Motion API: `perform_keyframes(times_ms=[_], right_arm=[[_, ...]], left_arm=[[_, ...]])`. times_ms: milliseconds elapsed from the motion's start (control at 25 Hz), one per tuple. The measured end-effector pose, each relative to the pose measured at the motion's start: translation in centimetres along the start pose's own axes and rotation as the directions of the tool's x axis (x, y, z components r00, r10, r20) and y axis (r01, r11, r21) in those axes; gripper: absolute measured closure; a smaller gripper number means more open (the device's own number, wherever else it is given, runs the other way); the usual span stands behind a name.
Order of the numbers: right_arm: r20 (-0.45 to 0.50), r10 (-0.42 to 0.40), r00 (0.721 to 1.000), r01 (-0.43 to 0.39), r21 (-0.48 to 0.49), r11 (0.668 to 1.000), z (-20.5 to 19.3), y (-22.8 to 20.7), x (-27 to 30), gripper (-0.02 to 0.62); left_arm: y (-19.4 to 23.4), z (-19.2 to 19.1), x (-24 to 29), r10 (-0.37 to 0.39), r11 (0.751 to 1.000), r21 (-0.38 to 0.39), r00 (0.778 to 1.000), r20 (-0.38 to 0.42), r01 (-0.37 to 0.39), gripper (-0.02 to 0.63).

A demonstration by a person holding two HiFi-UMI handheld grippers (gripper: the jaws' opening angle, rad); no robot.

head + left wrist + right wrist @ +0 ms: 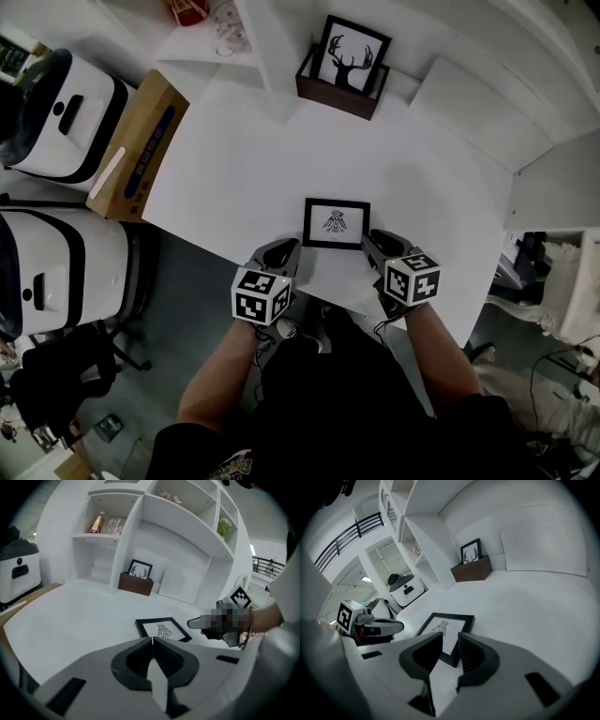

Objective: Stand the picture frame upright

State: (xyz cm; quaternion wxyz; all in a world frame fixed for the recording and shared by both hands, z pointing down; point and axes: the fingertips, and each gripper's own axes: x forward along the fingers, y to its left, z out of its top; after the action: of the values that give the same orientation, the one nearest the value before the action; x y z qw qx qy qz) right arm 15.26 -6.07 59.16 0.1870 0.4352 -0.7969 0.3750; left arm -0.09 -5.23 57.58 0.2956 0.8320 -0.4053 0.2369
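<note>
The picture frame (337, 223) is seen lying flat, face up, on the white table (234, 159), near the table's front edge and just ahead of the person. It is not upright.

Frame appearance: a thin black border is noted around a white sheet, wider than tall as seen from the head view. A small dark drawing, winged or bird-like, is printed at the centre. No glare or damage can be made out. In the left gripper view the frame (163, 630) is seen from its left side, flat against the surface.

Left gripper (281, 251): it is held just beside the frame's near left corner. Its jaws are seen pressed together with nothing between them (153, 641).

Right gripper (380, 246): it is held just beside the frame's near right corner. Its jaws are seen apart (450, 641), and the near corner of the frame (445, 629) shows through the gap beyond the tips. The pads are not pressed on it; whether the tips touch the frame cannot be told.

At the back of the table a second frame with an antler print (350, 58) is stood upright in a dark brown holder (337, 94), well apart from the task frame.
</note>
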Motion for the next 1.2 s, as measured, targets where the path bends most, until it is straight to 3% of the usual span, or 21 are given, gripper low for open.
perform_keyframes(times_ms=[280, 440, 760, 1200], right_arm=[[-0.045, 0.0, 0.999, 0.004, 0.081, 0.997, -1.0, -1.7, 1.8, 0.495], [-0.058, 0.003, 0.998, 0.003, 0.093, 0.996, -0.9, -2.1, 2.5, 0.491], [-0.1, -0.016, 0.995, 0.026, 0.098, 0.995, -0.9, -2.6, 3.2, 0.492], [-0.117, -0.029, 0.993, 0.042, 0.11, 0.993, -1.0, -2.7, 3.4, 0.512]], left_arm=[[0.9, -0.1, 2.7, -0.007, 1.0, -0.022, 0.999, -0.043, 0.006, 0.597], [1.2, -0.4, 3.9, -0.018, 0.999, -0.041, 0.997, -0.074, 0.015, 0.495], [1.5, -0.6, 5.4, -0.027, 0.997, -0.07, 0.995, -0.095, 0.02, 0.491], [1.1, -0.4, 6.2, -0.017, 0.999, -0.035, 0.993, -0.117, 0.013, 0.491]])
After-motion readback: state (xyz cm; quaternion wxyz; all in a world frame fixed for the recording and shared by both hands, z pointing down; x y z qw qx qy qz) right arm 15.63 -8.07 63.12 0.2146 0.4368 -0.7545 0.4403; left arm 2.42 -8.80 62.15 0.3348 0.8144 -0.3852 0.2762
